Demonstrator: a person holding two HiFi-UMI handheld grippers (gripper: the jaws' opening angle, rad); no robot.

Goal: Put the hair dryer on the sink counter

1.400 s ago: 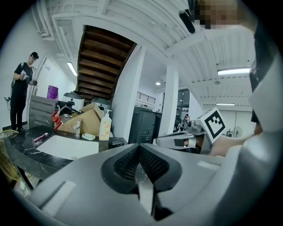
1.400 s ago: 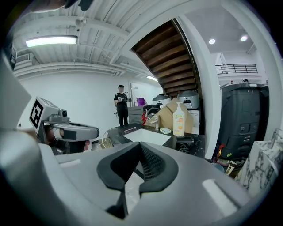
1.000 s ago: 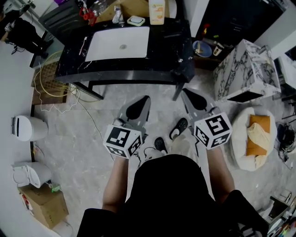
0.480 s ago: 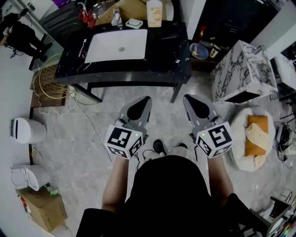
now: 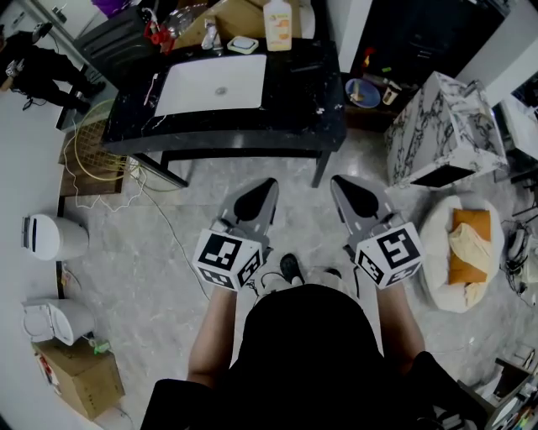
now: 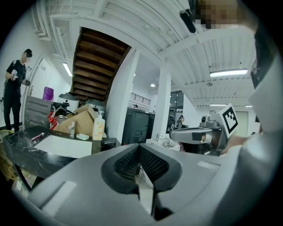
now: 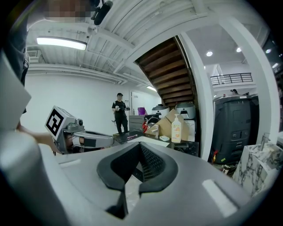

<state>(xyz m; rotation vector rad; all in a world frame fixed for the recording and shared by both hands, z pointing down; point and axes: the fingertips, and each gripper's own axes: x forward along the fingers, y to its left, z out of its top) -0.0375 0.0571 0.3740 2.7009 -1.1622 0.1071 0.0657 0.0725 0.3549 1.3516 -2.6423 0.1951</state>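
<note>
A glossy black sink counter holds a white rectangular basin; left gripper and right gripper jaws meet, empty.

On the sink counter I can see several small things along the back edge, but they are too small for me to name. One dark thing near the right edge I cannot identify. The bottle and the cardboard box are cut by the top edge. A bystander at the top left corner is partly cut. The wearer's torso hides the floor below and part of a shoe.
</note>
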